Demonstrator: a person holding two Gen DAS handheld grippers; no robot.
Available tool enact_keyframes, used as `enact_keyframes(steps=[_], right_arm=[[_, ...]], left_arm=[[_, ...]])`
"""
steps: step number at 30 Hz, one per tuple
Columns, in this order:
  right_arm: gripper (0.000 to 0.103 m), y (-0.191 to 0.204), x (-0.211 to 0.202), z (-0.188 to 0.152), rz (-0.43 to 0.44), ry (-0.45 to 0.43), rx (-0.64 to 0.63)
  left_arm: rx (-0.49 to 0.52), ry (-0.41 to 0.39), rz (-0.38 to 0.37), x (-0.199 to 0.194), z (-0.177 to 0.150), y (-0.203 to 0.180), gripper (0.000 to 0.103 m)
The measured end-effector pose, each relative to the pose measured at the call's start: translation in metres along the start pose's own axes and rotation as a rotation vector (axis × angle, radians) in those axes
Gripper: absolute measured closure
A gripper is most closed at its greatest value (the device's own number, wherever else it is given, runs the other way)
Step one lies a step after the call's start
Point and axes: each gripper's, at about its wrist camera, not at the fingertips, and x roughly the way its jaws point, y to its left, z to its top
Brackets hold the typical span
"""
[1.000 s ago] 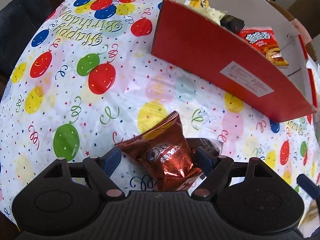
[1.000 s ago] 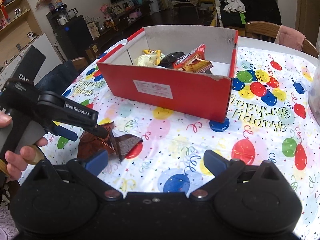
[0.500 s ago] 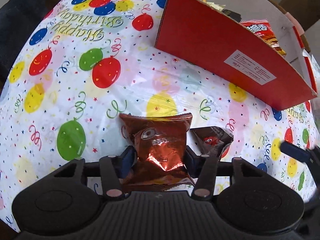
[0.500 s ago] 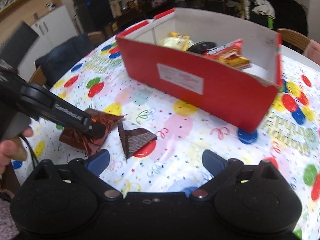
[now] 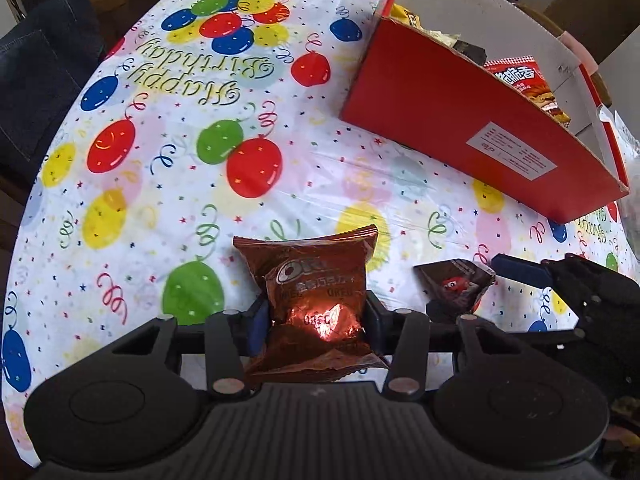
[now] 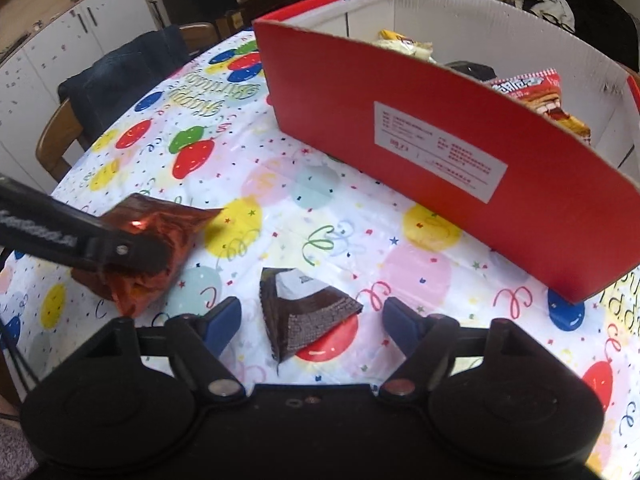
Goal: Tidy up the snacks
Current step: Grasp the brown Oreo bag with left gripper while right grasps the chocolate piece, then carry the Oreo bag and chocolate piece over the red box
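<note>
Between the fingers of the left hand-held gripper point(image 5: 316, 316) sits a brown foil cookie packet point(image 5: 316, 304), pinched across its middle with the crimped top edge standing ahead of the fingertips and the bottom seam trailing back toward the gripper body. The packet looks light and puffy; its foil is slick and crinkles easily, and the biscuits inside would likely crack under a hard squeeze, so a mid-body hold with gentle pressure seems right.

Just to the right of it, a small dark chocolate packet point(image 6: 304, 312) lies flat on the bench point(image 6: 280, 200), directly ahead of the right hand-held gripper point(image 6: 312, 320), whose fingers are spread wide on either side of it and hold nothing. That packet is thin and floppy, probably best taken across its filled centre rather than by a corner.

Farther ahead stands the red cardboard box point(image 6: 400, 128), already holding several snacks.
</note>
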Motion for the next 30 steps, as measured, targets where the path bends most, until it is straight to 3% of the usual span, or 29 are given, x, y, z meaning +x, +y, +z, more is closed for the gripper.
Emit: enact_keyframes(steps=[9, 20, 30], right_arm=[[0.049, 0.009, 0.006, 0.001, -0.08, -0.019, 0.0], [0.056, 0.014, -0.002, -0.004, -0.146, -0.034, 0.056], [0.056, 0.016, -0.041, -0.009, -0.187, -0.098, 0.179]], left_arm=[[0.045, -0.025, -0.011, -0.008, 0.002, 0.01, 0.057], [0.102, -0.052, -0.033, -0.015, 0.008, 0.014, 0.057], [0.186, -0.087, -0.078, -0.026, 0.015, 0.006, 0.057]])
